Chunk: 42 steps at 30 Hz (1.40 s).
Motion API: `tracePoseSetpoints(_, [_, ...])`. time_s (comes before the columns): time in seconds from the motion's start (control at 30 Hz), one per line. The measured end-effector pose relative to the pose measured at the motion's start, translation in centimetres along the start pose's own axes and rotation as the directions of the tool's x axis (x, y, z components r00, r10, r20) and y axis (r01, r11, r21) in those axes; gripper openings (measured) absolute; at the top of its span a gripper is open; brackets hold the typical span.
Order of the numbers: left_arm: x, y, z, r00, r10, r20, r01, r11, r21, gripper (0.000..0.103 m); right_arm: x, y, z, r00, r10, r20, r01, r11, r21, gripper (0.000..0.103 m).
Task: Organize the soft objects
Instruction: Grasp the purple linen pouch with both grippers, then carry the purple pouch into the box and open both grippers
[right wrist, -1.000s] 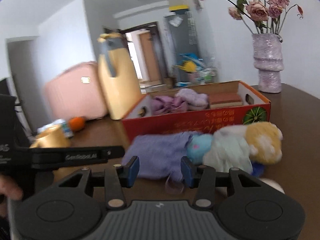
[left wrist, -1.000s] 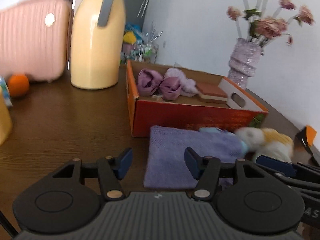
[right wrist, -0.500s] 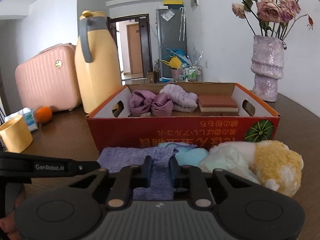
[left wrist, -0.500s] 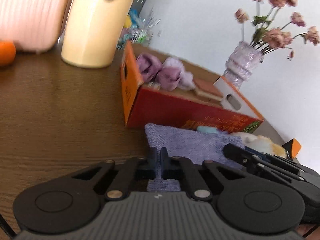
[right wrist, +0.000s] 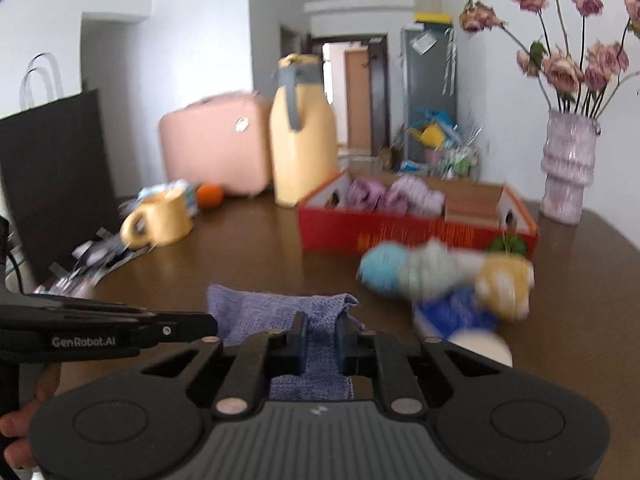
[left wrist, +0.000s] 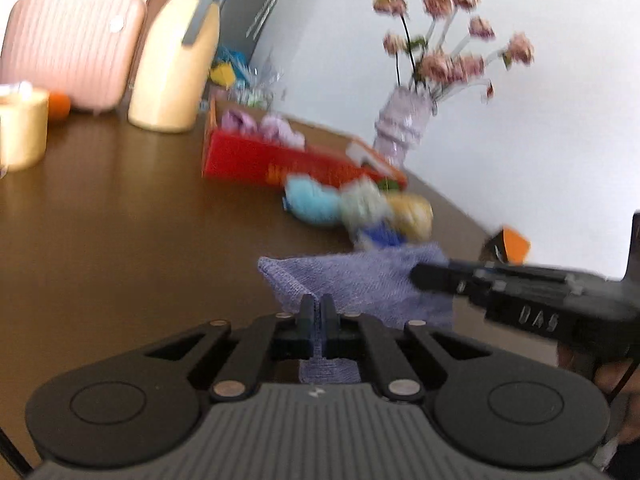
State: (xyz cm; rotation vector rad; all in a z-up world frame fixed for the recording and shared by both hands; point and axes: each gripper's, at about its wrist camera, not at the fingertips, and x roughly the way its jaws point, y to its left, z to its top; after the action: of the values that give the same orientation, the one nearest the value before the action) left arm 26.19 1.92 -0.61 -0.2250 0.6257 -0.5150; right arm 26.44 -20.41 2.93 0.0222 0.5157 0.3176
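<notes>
1. Left gripper point(left wrist: 318, 320) fingers pressed together on near edge of purple cloth point(left wrist: 360, 280); cloth pinched thin between them.
2. Right gripper point(right wrist: 320, 338) fingers clamped on same purple cloth point(right wrist: 280, 312), thicker fold between pads; right gripper also seen entering left wrist view from the right, at cloth's far corner.
3. Cloth stretched between both grippers, over brown tabletop point(right wrist: 240, 248); contact with the surface cannot be told.
4. Plush toy point(right wrist: 448, 276), blue, pale green and yellow, lying on tabletop just before red box point(right wrist: 400, 232); blurred.
5. Inside box: purple soft items point(right wrist: 396, 196), brown block point(right wrist: 468, 206).
6. Beyond: yellow mug point(right wrist: 164, 220), yellow jug point(right wrist: 302, 140), pink case point(right wrist: 216, 148), vase of flowers point(right wrist: 568, 168).
</notes>
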Motion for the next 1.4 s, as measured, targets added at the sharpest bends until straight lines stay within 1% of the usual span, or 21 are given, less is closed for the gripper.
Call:
tracePoseSetpoints(0.07, [-0.7, -1.0, -1.5, 0.999, 0.003, -0.033, -0.003, 1.0, -0.003, 0.003, -1.5, -0.1, -1.6, 1.0, 0.002, -0.014, -0.001, 1.0, 0.028, 0.013])
tracePoseSetpoints(0.1, [-0.9, -1.4, -2.0, 0.999, 0.001, -0.037, -0.001, 1.0, 0.002, 0.003, -2.0, -0.1, -2.4, 1.0, 0.006, -0.025, -0.005, 0.999, 0.035, 0.013])
tracePoseSetpoints(0.2, [-2.0, -2.8, -2.8, 1.0, 0.003, -0.023, -0.003, 1.0, 0.019, 0.003, -3.5, 0.1, -5.0, 0.999, -0.025, -0.042, 0.027, 0.999, 0.041, 0.013])
tracePoseSetpoints(0.27, [-2.5, -3.7, -3.0, 1.0, -0.008, -0.014, 0.009, 1.0, 0.024, 0.003, -4.5, -0.5, -6.1, 0.998, -0.04, -0.048, 0.043, 0.997, 0.059, 0.013])
tracePoseSetpoints(0.33, [-2.9, -4.8, -3.3, 1.0, -0.007, -0.008, 0.008, 0.999, 0.051, 0.003, -5.5, -1.3, -6.8, 0.998, -0.043, -0.047, 0.047, 0.995, 0.088, 0.013])
tracePoseSetpoints(0.5, [-2.9, -6.4, -3.3, 1.0, -0.028, 0.0, 0.028, 0.996, 0.079, 0.003, -7.4, -2.4, -7.4, 0.999, -0.051, -0.006, 0.051, 0.992, 0.114, 0.013])
tracePoseSetpoints(0.6, [-2.5, -6.6, -3.2, 1.0, -0.025, -0.01, 0.026, 0.997, 0.077, 0.003, -7.4, -2.7, -7.6, 0.997, -0.074, 0.002, 0.073, 0.991, 0.108, 0.013])
tracePoseSetpoints(0.67, [-2.1, -6.7, -2.9, 0.999, -0.029, -0.014, 0.03, 0.997, 0.076, 0.003, -7.3, -3.1, -7.6, 0.998, -0.063, 0.008, 0.062, 0.99, 0.125, 0.013])
tracePoseSetpoints(0.77, [-1.3, -6.6, -1.6, 0.996, -0.081, -0.02, 0.082, 0.995, 0.048, 0.003, -6.9, -3.5, -7.3, 0.997, -0.069, 0.02, 0.066, 0.989, 0.129, 0.013])
tracePoseSetpoints(0.83, [-0.5, -6.6, 0.0, 0.995, -0.101, -0.003, 0.101, 0.994, 0.046, 0.003, -6.7, -3.8, -6.6, 0.994, -0.096, 0.052, 0.089, 0.989, 0.122, 0.013])
tracePoseSetpoints(0.9, [0.6, -6.9, 2.6, 0.992, -0.126, 0.015, 0.125, 0.99, 0.062, 0.003, -6.4, -4.6, -5.4, 0.992, -0.1, 0.079, 0.089, 0.988, 0.123, 0.013])
tracePoseSetpoints(0.97, [2.2, -7.6, 5.8, 0.99, -0.135, 0.046, 0.129, 0.986, 0.108, 0.003, -5.7, -5.9, -3.4, 0.99, -0.093, 0.106, 0.08, 0.989, 0.123, 0.013])
tracePoseSetpoints(1.03, [4.3, -8.2, 9.6, 0.988, -0.132, 0.075, 0.12, 0.981, 0.151, 0.003, -4.6, -7.4, -0.1, 0.986, -0.088, 0.14, 0.072, 0.991, 0.112, 0.013])
tracePoseSetpoints(1.07, [5.7, -8.3, 11.7, 0.987, -0.14, 0.084, 0.125, 0.979, 0.16, 0.003, -3.6, -8.4, 2.1, 0.984, -0.086, 0.153, 0.073, 0.994, 0.087, 0.013])
tracePoseSetpoints(1.13, [9.4, -7.4, 16.4, 0.983, -0.17, 0.064, 0.162, 0.979, 0.125, 0.003, -1.1, -10.6, 6.4, 0.983, -0.083, 0.161, 0.075, 0.996, 0.054, 0.013])
tracePoseSetpoints(1.2, [13.5, -6.4, 20.3, 0.988, -0.15, 0.04, 0.146, 0.986, 0.085, 0.003, 2.5, -13.5, 10.6, 0.991, -0.053, 0.122, 0.046, 0.997, 0.054, 0.013])
tracePoseSetpoints(1.23, [15.6, -5.8, 21.8, 0.99, -0.142, 0.021, 0.141, 0.988, 0.065, 0.003, 4.1, -15.0, 12.1, 0.993, -0.041, 0.108, 0.033, 0.997, 0.075, 0.013])
tracePoseSetpoints(1.27, [18.0, -5.2, 23.2, 0.992, -0.127, -0.008, 0.128, 0.991, 0.039, 0.003, 6.5, -16.6, 13.9, 0.997, -0.039, 0.072, 0.033, 0.996, 0.088, 0.013])
tracePoseSetpoints(1.3, [20.4, -4.8, 24.2, 0.992, -0.119, -0.045, 0.121, 0.992, 0.038, 0.003, 8.6, -17.7, 15.2, 0.998, -0.053, 0.036, 0.05, 0.995, 0.081, 0.013])
tracePoseSetpoints(1.37, [25.0, -3.9, 25.1, 0.993, -0.049, -0.106, 0.052, 0.998, 0.026, 0.003, 12.8, -19.1, 17.0, 0.994, -0.102, -0.035, 0.103, 0.994, 0.023, 0.013])
tracePoseSetpoints(1.4, [26.7, -3.4, 25.0, 0.991, -0.036, -0.13, 0.04, 0.999, 0.027, 0.003, 15.1, -20.0, 17.8, 0.99, -0.112, -0.091, 0.114, 0.993, 0.013, 0.014])
